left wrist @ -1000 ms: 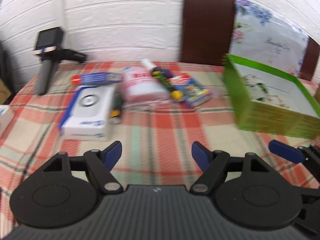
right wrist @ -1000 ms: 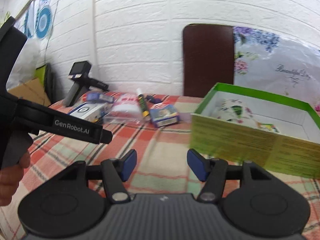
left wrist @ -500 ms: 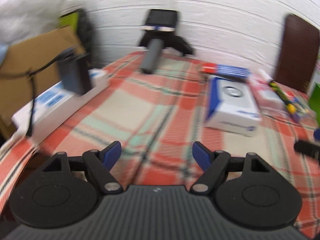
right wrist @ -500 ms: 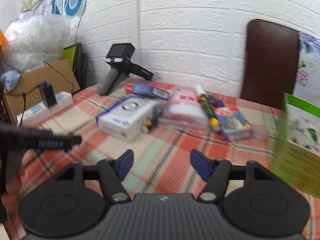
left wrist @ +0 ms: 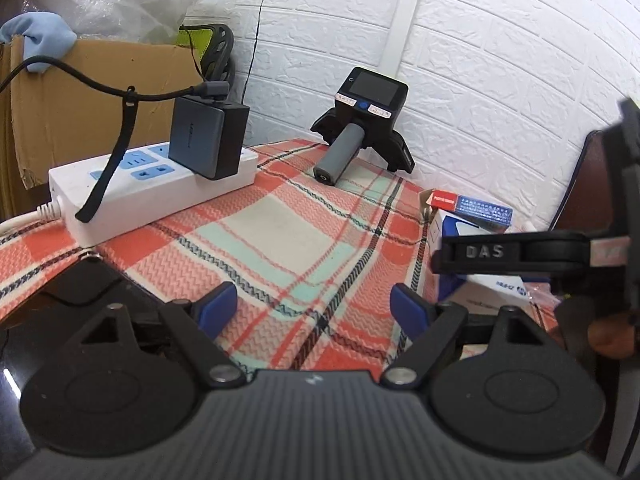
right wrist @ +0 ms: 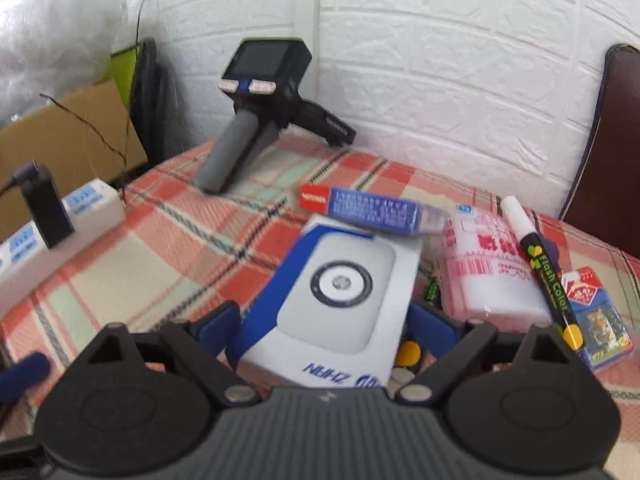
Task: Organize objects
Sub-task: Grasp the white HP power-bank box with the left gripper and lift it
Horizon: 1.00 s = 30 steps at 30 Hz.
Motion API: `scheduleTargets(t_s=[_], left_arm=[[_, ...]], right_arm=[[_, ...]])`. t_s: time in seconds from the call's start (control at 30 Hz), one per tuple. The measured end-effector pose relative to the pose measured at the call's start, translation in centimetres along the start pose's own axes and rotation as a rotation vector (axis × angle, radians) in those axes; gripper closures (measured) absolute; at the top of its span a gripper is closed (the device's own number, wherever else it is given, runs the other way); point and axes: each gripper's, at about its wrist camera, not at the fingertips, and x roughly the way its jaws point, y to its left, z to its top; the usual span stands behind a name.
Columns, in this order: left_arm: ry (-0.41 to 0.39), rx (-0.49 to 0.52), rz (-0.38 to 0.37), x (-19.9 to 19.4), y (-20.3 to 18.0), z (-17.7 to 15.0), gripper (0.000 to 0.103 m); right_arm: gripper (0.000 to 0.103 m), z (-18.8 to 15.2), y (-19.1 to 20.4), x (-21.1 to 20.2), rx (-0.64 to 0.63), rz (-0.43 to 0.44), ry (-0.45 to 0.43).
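Observation:
My right gripper (right wrist: 324,326) is open, with its blue fingers on either side of a white and blue box (right wrist: 336,300) that lies on the plaid tablecloth. I cannot tell whether the pads touch it. A blue and red flat box (right wrist: 372,210) rests on its far end. A pink and white pack (right wrist: 494,270), a black marker (right wrist: 540,268) and a small card box (right wrist: 596,320) lie to the right. My left gripper (left wrist: 314,306) is open and empty over the cloth at the table's left, with the right gripper's body (left wrist: 560,252) on its right.
A white power strip (left wrist: 152,188) with a black charger (left wrist: 206,132) plugged in sits at the table's left edge. A black handheld camera device (right wrist: 256,112) stands at the back by the white brick wall. A cardboard box (left wrist: 80,104) is left of the table, a brown chair (right wrist: 612,144) at right.
Both grippers swung left, away from the green box, which has left both views. The right gripper moved in low so the white and blue box now sits between its fingers.

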Motion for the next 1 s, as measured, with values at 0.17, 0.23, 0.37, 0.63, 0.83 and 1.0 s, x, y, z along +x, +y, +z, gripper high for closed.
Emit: scheduleTargets(t_s=[0.17,0.23,0.37,0.63,0.83,1.0], left_arm=[[0.000,-0.013,-0.015,0.0,0.4,0.0,0.016],[0.005,-0.009,-0.025,0.3,0.4,0.1,0.014],[0.031,0.031,-0.030,0.5,-0.2,0.2,0.010],[0.243,0.070,-0.337,-3.4,-8.9,-0.2,0.012],[0.573,0.076,-0.469,-2.2,-15.3,-3.2,0.016],[0.575,0.082,-0.512,-2.2,-17.5,-3.3,0.046]], right_arm=[[0.021,-3.1,-1.9,-4.3,-0.045,0.075,-0.005],[0.022,-5.4,-2.9,-6.7,-0.081,0.096,0.001],[0.025,-10.3,-5.8,-12.3,-0.107,0.051,-0.020],[0.014,-14.8,-11.6,-18.0,0.039,-0.025,-0.063],[0.012,-15.1,-11.6,-17.0,0.018,-0.013,-0.060],[0.024,-15.7,-12.0,-16.9,0.020,-0.004,-0.102]])
